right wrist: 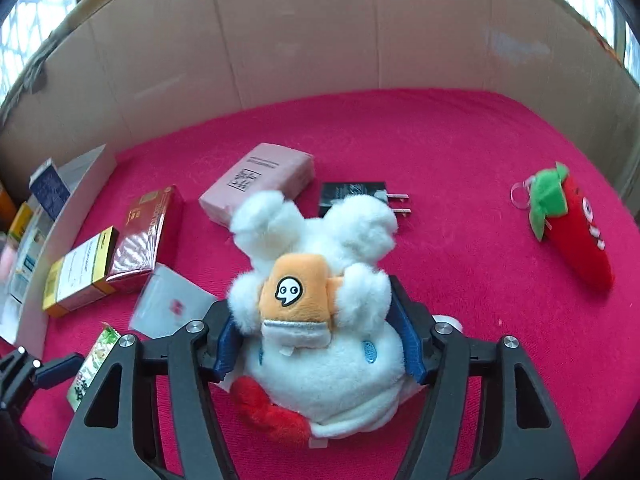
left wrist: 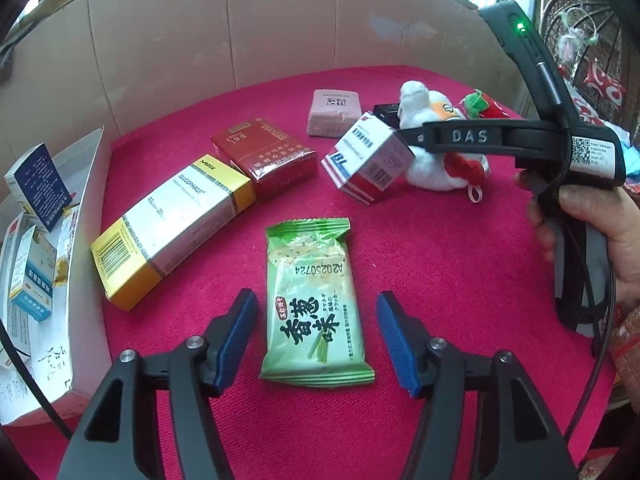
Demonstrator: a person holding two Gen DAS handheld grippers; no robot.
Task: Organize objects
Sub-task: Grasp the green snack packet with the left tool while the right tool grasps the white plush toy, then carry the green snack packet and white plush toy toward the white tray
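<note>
Both wrist cams look steeply down, close, sharing red cloth [left wrist: 440, 260] w/ boxes.

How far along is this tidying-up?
Early on. A few small medicine boxes already sit in the white cardboard box. In hand: the right gripper squeezes the white plush toy; the left gripper straddles the green snack packet, pads not touching. Still loose on the red cloth: the yellow-and-white carton, dark red pack, pink packet, chili plush.

"GLUCOPHAGE" on yellow-white box [left wrist: 172, 226]
</note>
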